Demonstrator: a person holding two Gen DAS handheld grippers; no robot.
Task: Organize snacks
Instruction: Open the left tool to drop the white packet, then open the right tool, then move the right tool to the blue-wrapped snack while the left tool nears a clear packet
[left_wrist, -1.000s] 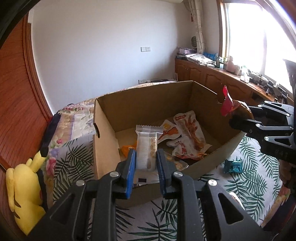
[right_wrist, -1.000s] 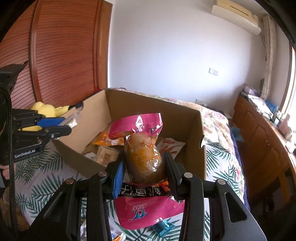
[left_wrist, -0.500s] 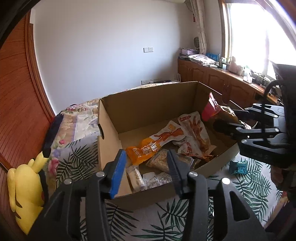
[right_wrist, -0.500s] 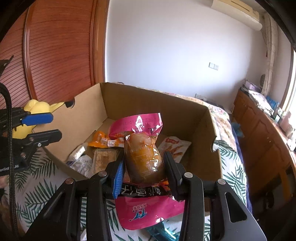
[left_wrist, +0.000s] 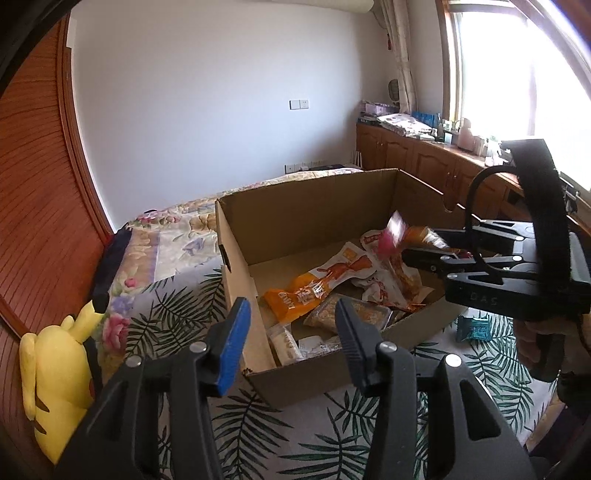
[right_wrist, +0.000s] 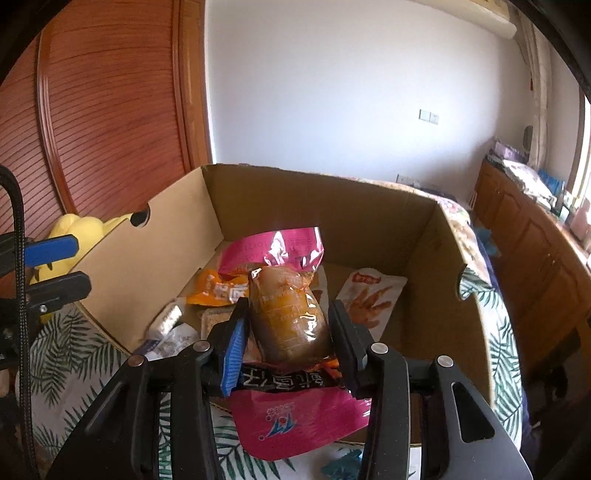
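The cardboard box (right_wrist: 424, 266) is set on the bed. Above it, the pink snack pouch (right_wrist: 288, 314), soft and slippery-filmed, is clamped at its bulging middle by the right gripper (right_wrist: 291, 350), now loosening. The left gripper (left_wrist: 291, 347) is empty, jaws apart.

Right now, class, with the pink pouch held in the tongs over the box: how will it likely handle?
The pink pouch probably flops at both ends: its foil curls beyond the right tongs, which are opening. Its bulging middle looks firm. The glossy film may slip.
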